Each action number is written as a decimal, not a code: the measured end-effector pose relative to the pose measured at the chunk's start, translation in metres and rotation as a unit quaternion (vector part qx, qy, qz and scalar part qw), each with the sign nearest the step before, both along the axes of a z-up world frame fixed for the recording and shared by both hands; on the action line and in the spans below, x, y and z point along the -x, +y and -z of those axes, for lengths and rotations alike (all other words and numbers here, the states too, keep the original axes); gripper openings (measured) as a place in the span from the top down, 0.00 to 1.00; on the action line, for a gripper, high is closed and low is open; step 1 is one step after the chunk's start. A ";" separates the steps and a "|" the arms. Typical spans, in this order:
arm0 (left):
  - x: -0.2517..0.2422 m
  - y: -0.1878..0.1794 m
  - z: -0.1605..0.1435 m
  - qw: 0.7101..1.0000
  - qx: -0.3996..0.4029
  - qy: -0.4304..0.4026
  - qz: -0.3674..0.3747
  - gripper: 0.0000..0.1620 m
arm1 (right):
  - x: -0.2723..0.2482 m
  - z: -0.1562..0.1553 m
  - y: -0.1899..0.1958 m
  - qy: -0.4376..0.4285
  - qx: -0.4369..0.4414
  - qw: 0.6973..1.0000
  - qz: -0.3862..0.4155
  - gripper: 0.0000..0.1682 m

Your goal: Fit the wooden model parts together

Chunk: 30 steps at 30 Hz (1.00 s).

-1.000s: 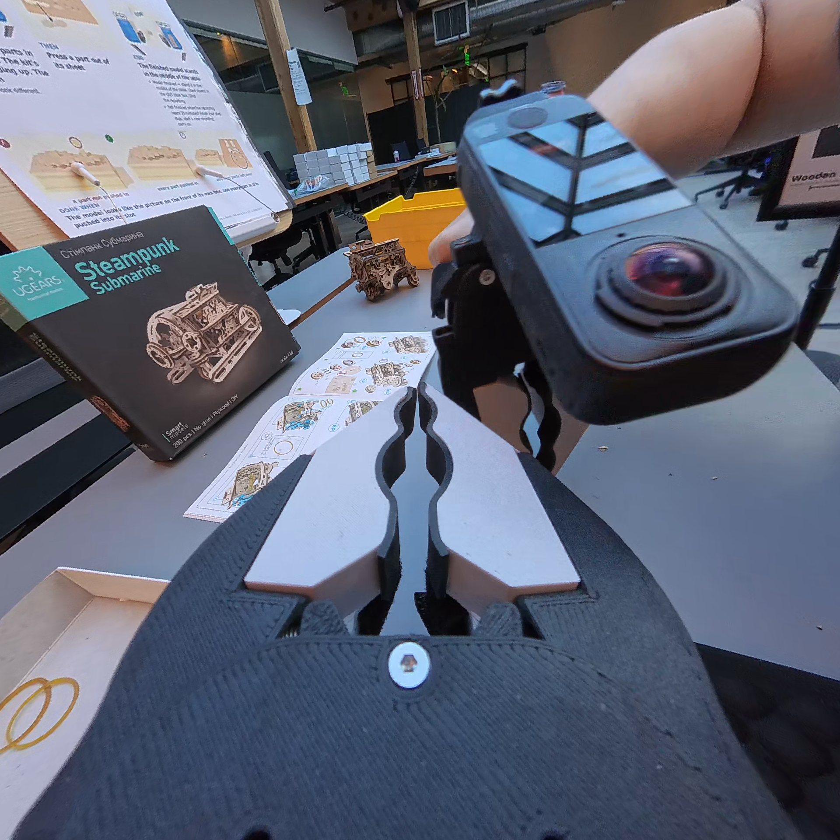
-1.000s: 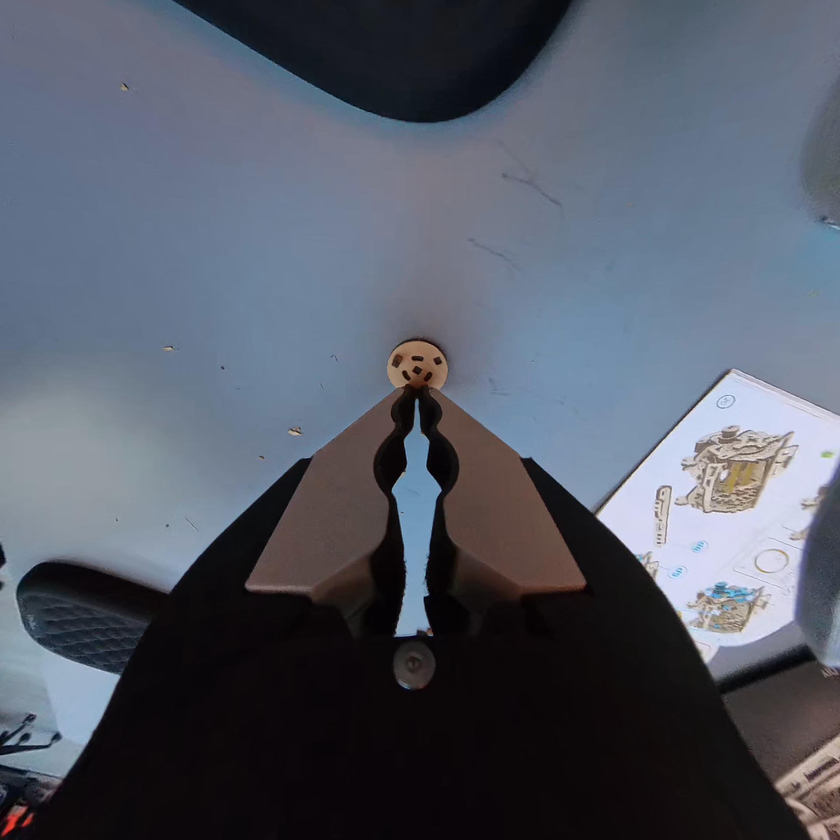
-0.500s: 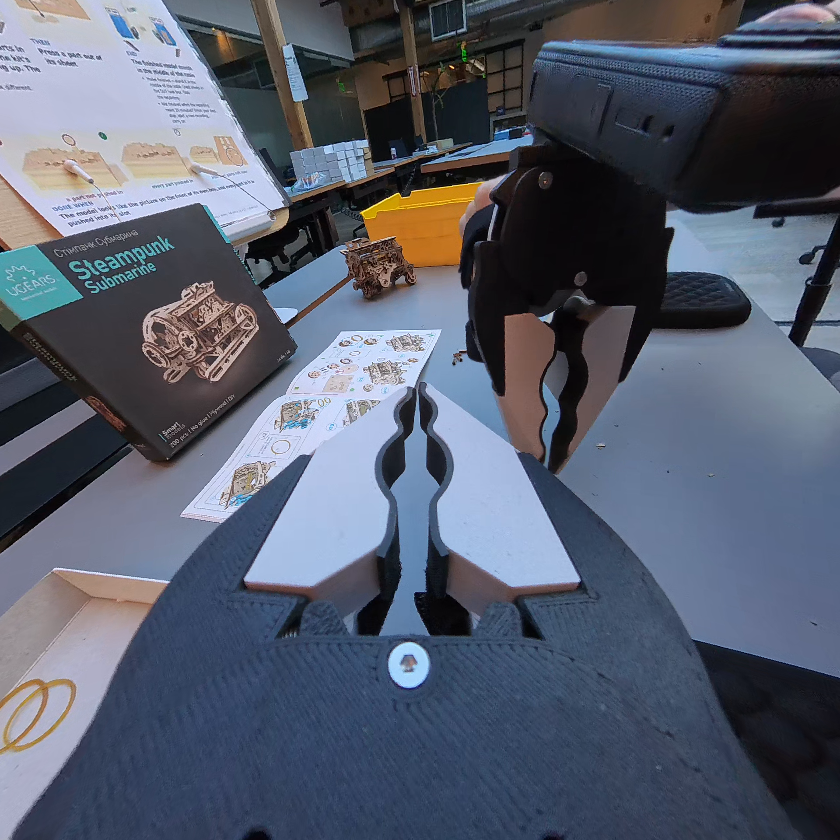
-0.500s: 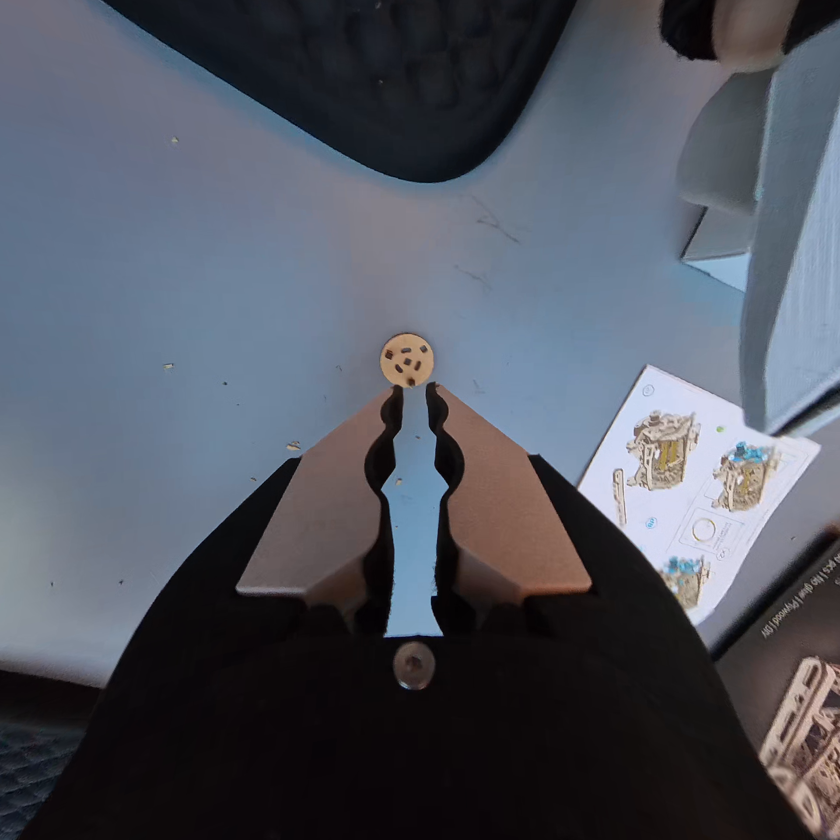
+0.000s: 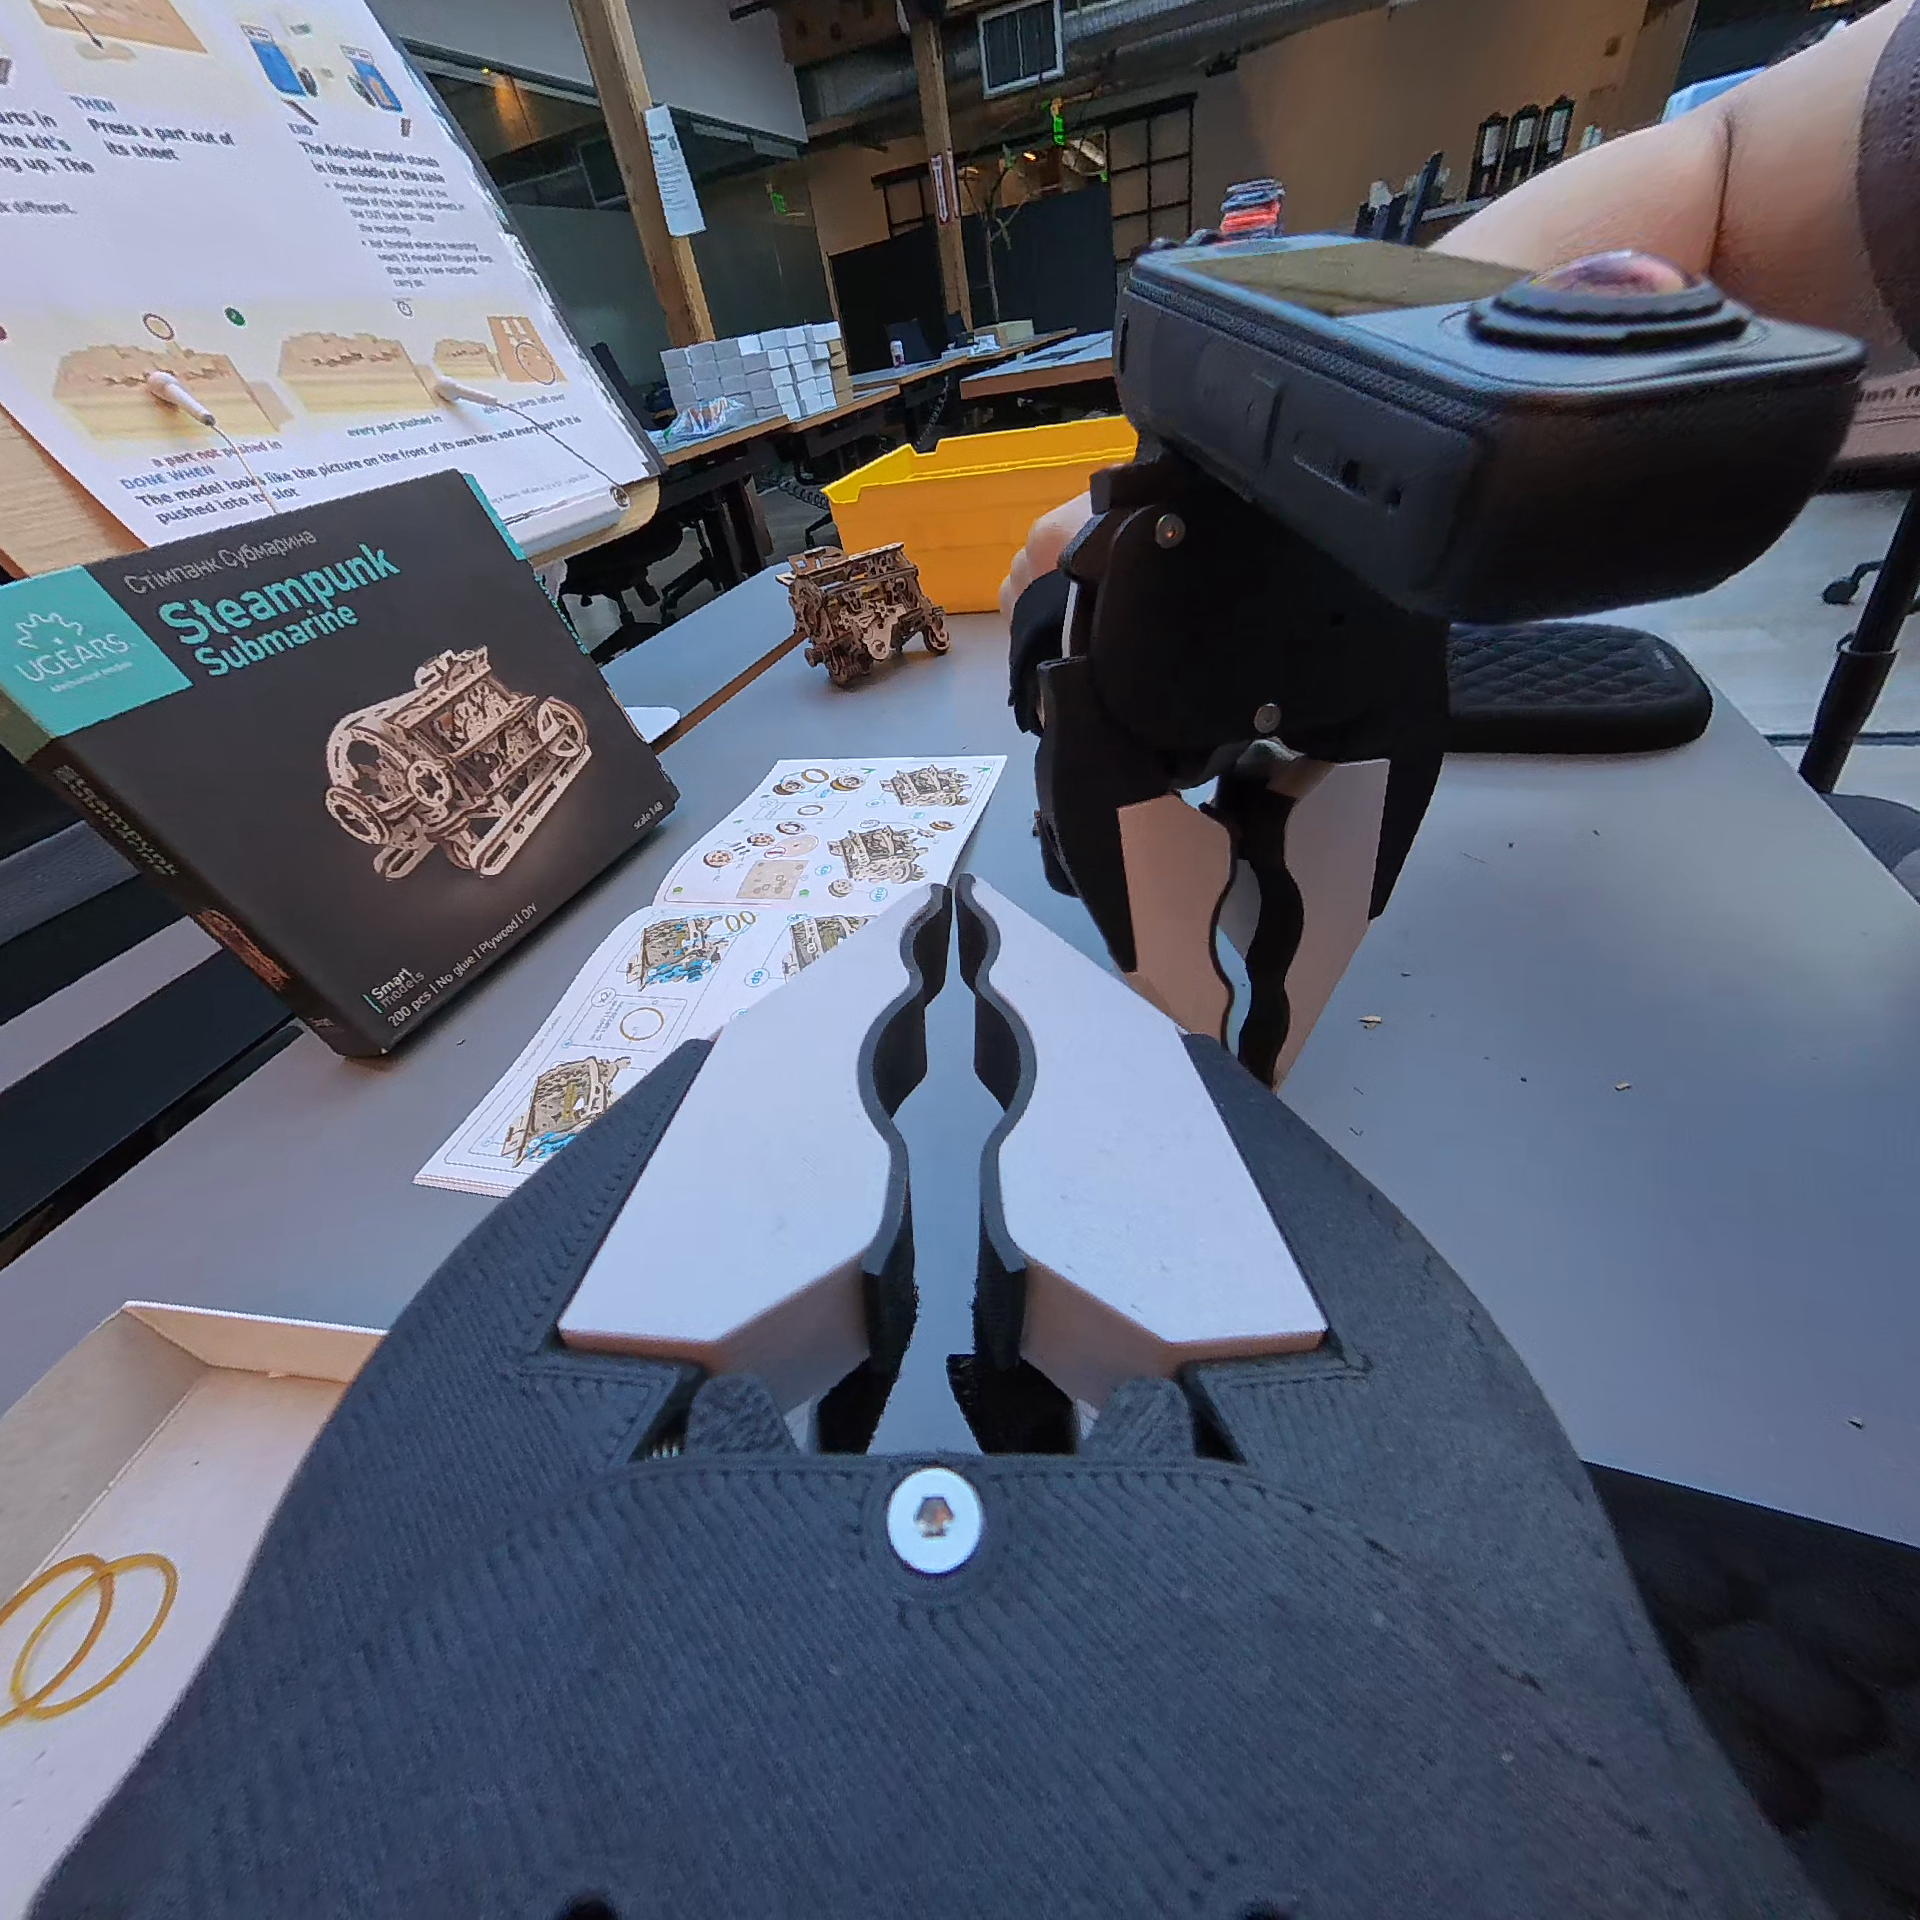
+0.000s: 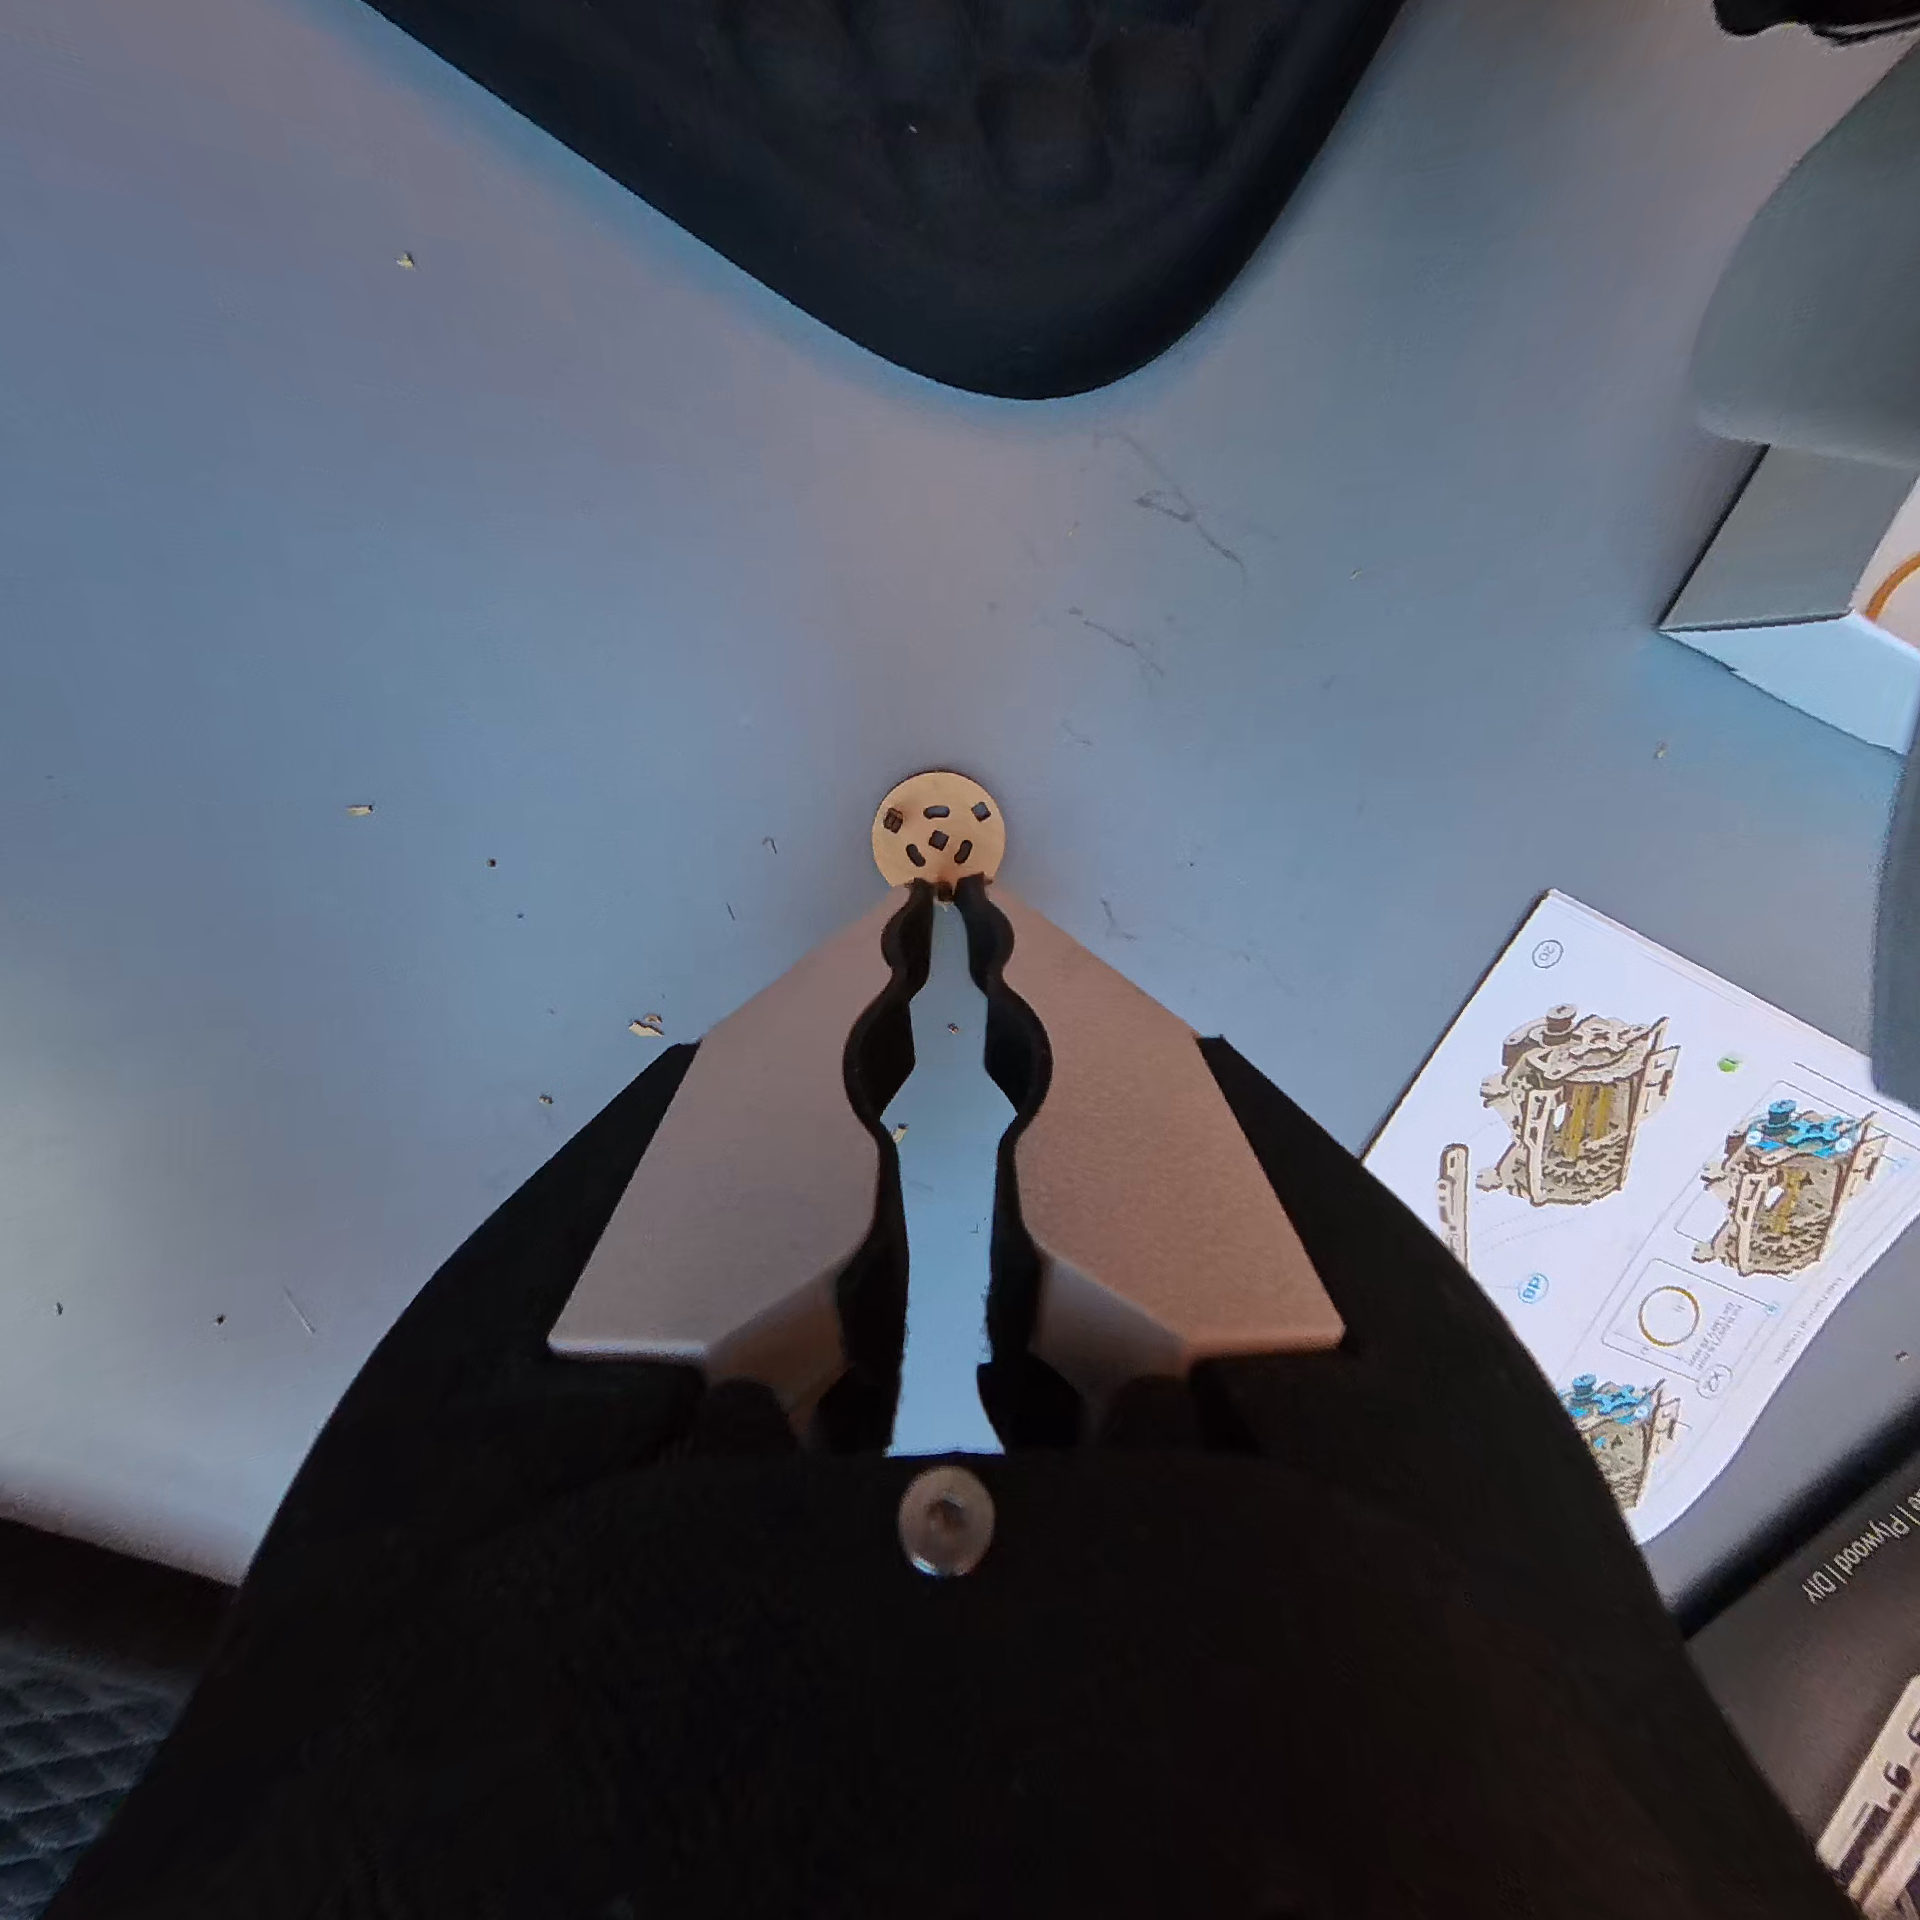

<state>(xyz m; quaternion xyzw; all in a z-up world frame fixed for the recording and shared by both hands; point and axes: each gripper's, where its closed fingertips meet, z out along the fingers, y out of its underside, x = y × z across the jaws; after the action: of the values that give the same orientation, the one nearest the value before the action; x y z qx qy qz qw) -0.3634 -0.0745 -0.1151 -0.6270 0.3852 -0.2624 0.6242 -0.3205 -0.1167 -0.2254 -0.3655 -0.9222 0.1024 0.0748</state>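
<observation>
The right hand-held gripper, tips nearly together, hides one wooden disc's near edge, grip uncertain; the left hand-held gripper is clenched, empty.

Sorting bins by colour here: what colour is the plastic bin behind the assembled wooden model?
Bright yellow bin; it shows only in the left wrist view.

Right gripper back at the disc

Half a second ago our right gripper stood parted, just short of the wooden disc; now we have narrowed its tips at the disc's near edge, touching it. Beside the disc, our camera now tilts flatter than a second ago.
</observation>
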 end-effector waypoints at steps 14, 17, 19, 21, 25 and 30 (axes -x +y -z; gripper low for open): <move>-0.001 -0.001 0.000 1.000 0.001 0.001 0.001 1.00 | 0.004 -0.003 0.005 0.016 -0.013 1.000 -0.008 0.94; -0.001 0.000 0.001 1.000 0.002 0.001 0.001 1.00 | 0.005 -0.005 0.005 0.017 -0.014 1.000 -0.019 0.96; -0.001 0.000 0.001 1.000 0.003 0.001 0.002 1.00 | 0.003 -0.002 0.005 0.014 -0.017 0.999 -0.034 0.98; -0.001 0.000 0.001 1.000 0.003 0.002 0.002 1.00 | 0.004 -0.001 0.006 0.018 -0.021 0.999 -0.043 0.98; -0.001 0.000 0.001 1.000 0.004 0.001 0.002 1.00 | 0.003 -0.001 0.006 0.018 -0.029 0.998 -0.055 0.97; -0.001 0.000 0.002 1.000 0.005 0.001 0.003 1.00 | 0.003 0.002 0.008 0.016 -0.041 0.997 -0.068 0.96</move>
<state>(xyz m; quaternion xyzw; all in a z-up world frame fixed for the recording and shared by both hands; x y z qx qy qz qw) -0.3622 -0.0748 -0.1167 -0.6294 0.3866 -0.2653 0.6197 -0.3234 -0.1090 -0.2273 -0.2968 -0.9470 0.0748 0.0975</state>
